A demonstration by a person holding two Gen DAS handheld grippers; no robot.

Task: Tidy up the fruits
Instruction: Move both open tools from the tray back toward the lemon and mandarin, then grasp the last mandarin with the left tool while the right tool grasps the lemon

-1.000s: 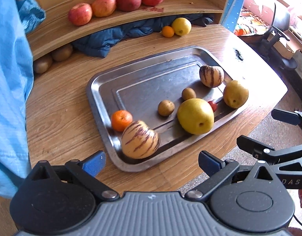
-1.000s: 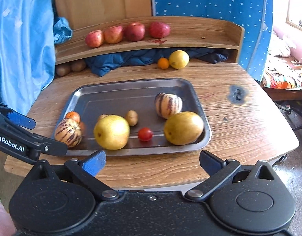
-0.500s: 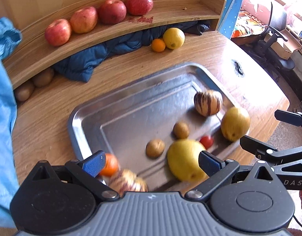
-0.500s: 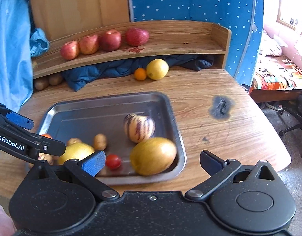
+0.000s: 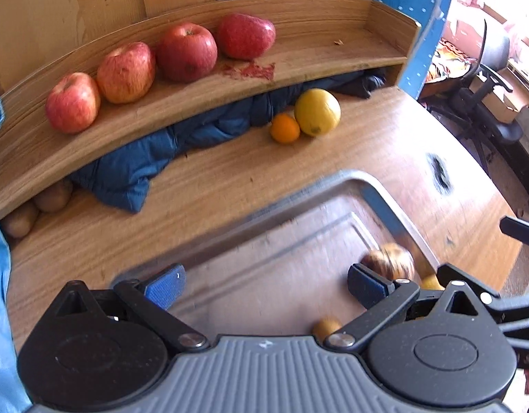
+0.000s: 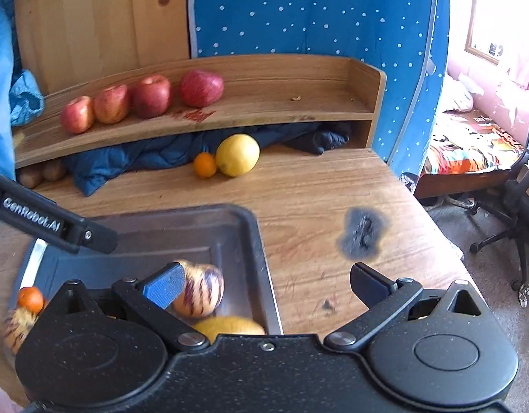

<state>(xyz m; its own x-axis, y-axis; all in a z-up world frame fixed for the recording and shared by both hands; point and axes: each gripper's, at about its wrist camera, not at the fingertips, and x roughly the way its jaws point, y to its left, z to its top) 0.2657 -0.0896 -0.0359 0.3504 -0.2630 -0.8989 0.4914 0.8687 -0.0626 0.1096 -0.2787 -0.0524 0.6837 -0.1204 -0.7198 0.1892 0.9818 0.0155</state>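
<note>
A steel tray lies on the wooden table. In it I see a striped melon, a yellow pear, a tangerine, another striped melon and a small brown fruit. My left gripper hangs open over the tray, empty. My right gripper is open too, above the tray's right rim, holding nothing. Several red apples line the shelf. A lemon and a small orange rest under it.
A blue jacket is stuffed under the shelf, with brown fruits at its left. A dark burn mark spots the table. An office chair stands at right, off the table's edge.
Both grippers have moved forward over the tray toward the shelf. The tray's fruits have slid low in both views and the shelf looks closer. Both stay open.
</note>
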